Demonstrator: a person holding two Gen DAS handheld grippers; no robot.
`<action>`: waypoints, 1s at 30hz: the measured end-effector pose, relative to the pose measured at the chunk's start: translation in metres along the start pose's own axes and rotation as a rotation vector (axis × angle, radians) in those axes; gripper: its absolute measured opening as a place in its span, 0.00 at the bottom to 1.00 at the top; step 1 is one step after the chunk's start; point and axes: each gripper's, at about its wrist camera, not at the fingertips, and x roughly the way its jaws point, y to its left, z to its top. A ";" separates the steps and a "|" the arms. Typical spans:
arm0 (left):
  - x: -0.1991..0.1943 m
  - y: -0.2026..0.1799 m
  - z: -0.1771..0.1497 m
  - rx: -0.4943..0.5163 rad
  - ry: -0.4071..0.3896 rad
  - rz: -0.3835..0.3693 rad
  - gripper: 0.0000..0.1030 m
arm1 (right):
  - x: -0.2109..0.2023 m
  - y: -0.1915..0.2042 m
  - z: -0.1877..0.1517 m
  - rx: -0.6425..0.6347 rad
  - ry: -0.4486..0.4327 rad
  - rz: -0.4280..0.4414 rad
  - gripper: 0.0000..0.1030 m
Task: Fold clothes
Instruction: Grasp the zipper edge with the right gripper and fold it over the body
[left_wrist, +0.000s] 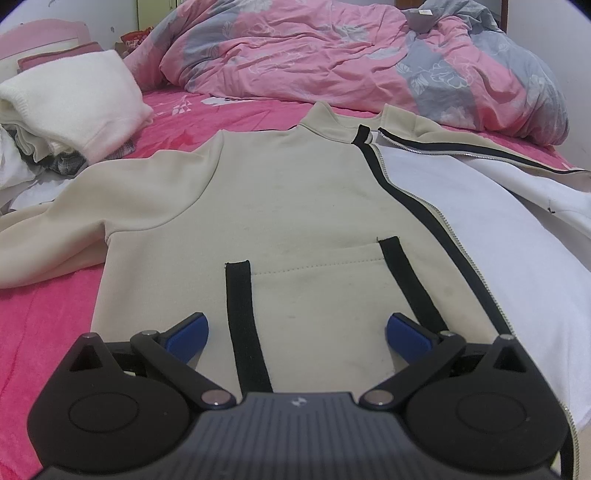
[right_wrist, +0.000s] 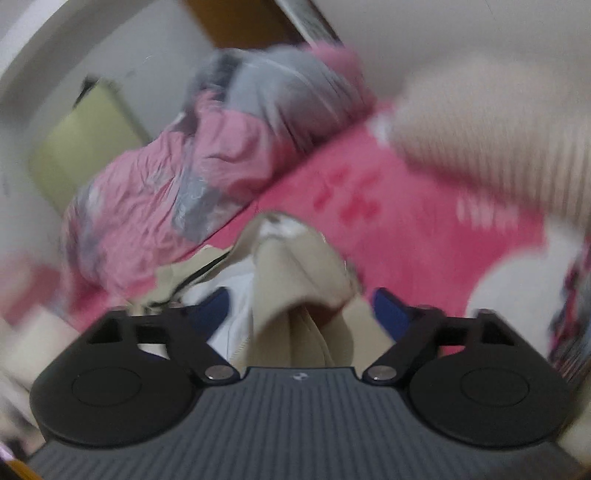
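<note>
A beige zip jacket (left_wrist: 295, 192) with black trim lies flat on the pink bed sheet (left_wrist: 44, 314), collar away from me. Its right front panel is flipped open and shows the white lining (left_wrist: 480, 229). My left gripper (left_wrist: 297, 332) hovers open over the hem, a black pocket strip (left_wrist: 243, 314) running between its blue pads without touching them. In the blurred right wrist view, a bunched fold of the jacket (right_wrist: 291, 266), beige with white lining, fills the gap of my right gripper (right_wrist: 301, 310) and touches both pads.
A crumpled pink and grey quilt (left_wrist: 332, 55) lies across the far side of the bed. A pile of white folded clothes (left_wrist: 74, 96) sits at the left. In the right wrist view, a blurred pale ribbed cloth (right_wrist: 480, 140) lies at the upper right.
</note>
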 end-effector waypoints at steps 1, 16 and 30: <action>0.000 0.000 0.000 0.002 0.001 -0.001 1.00 | 0.007 -0.012 0.001 0.075 0.030 0.029 0.63; 0.002 0.000 -0.001 0.008 -0.011 -0.010 1.00 | 0.017 0.009 0.001 0.088 0.003 0.214 0.07; 0.001 0.002 -0.004 0.006 -0.028 -0.023 1.00 | -0.007 0.134 -0.090 -0.555 0.197 0.422 0.06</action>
